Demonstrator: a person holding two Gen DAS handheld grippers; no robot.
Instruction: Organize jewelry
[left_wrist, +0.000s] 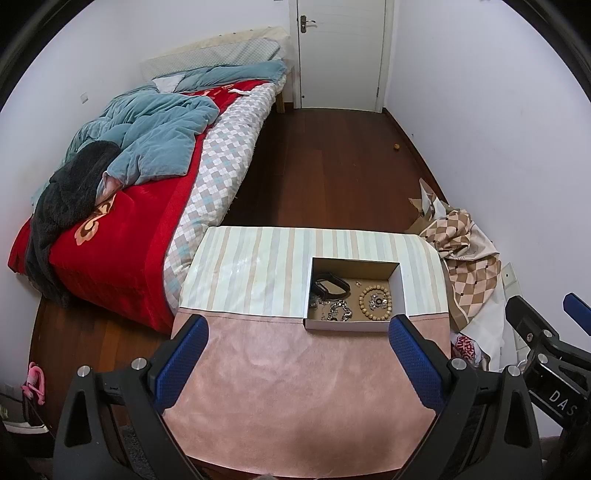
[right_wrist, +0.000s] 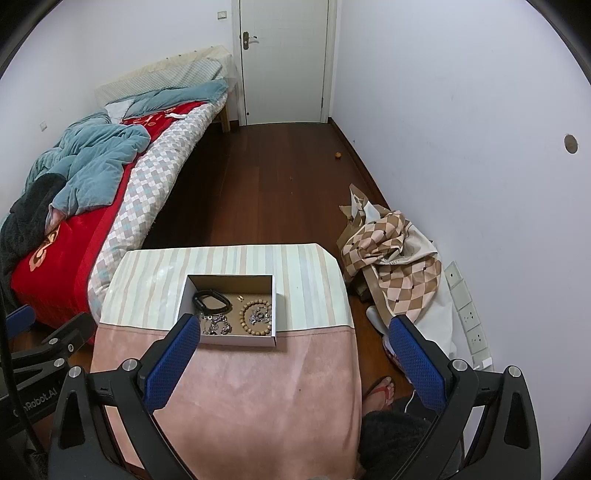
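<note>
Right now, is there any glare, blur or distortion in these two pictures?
Left wrist view: strong fisheye bending at the edges, dark corners, a pale sheen on the striped cloth. Right wrist view: the same bending, the box sharp, the small jewelry too fine to read.

Domestic bedroom. Shown by: unmade bed (left_wrist: 122, 192) with red blanket (left_wrist: 110, 254) and blue quilt (left_wrist: 147, 140), set against one wall; white door (right_wrist: 284, 62) at the far end; dark wood floor (right_wrist: 266, 192); crumpled checked cloth (right_wrist: 391, 254) heaped by the opposite wall.
</note>
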